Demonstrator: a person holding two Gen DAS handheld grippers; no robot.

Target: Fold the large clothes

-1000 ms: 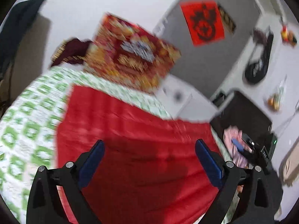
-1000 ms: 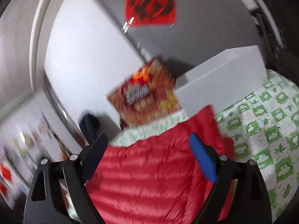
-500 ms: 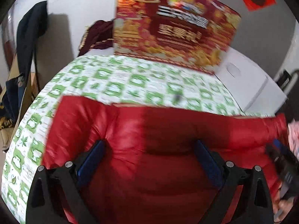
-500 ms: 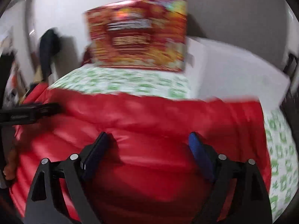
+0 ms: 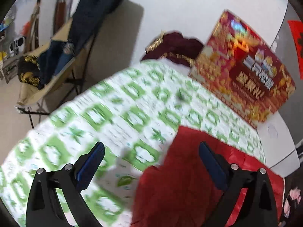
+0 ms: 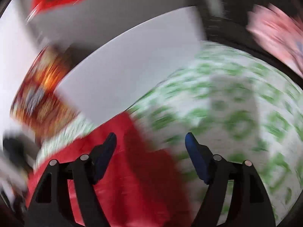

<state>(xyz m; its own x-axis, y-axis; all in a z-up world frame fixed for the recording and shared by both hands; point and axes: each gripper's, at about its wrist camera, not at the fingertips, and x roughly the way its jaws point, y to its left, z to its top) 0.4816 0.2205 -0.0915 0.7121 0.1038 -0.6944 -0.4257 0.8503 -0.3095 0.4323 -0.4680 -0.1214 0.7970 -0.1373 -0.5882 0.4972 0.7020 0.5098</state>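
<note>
A: Where is the red jacket (image 5: 189, 179) lying?

B: On the bed, spread over the green-and-white patterned sheet (image 5: 113, 113). In the left wrist view it fills the lower right, its corner reaching in between the fingers of the left gripper (image 5: 151, 162).

A: Are those fingers gripping it?

B: No. The left gripper's blue pads (image 5: 90, 162) stand wide apart. One hangs over the sheet, the other over the red fabric, and neither presses on anything.

A: And the right gripper (image 6: 150, 151)?

B: Its view is heavily blurred. The jaws have just been closing somewhat, but a clear gap shows between the fingers (image 6: 195, 155). The edge of the jacket (image 6: 132, 166) lies under and between them; whether a pad touches the cloth cannot be told through the smear. It reads as released, nothing clamped.

A: What else is around?

B: A red and gold printed box (image 5: 244, 71) stands at the far side of the bed, with a dark maroon cloth with gold trim (image 5: 176, 47) just beside it. A white block (image 6: 123, 70) sits next to the box. Off the bed, a folding chair (image 5: 56, 60) holds dark clothes against the wall.
</note>
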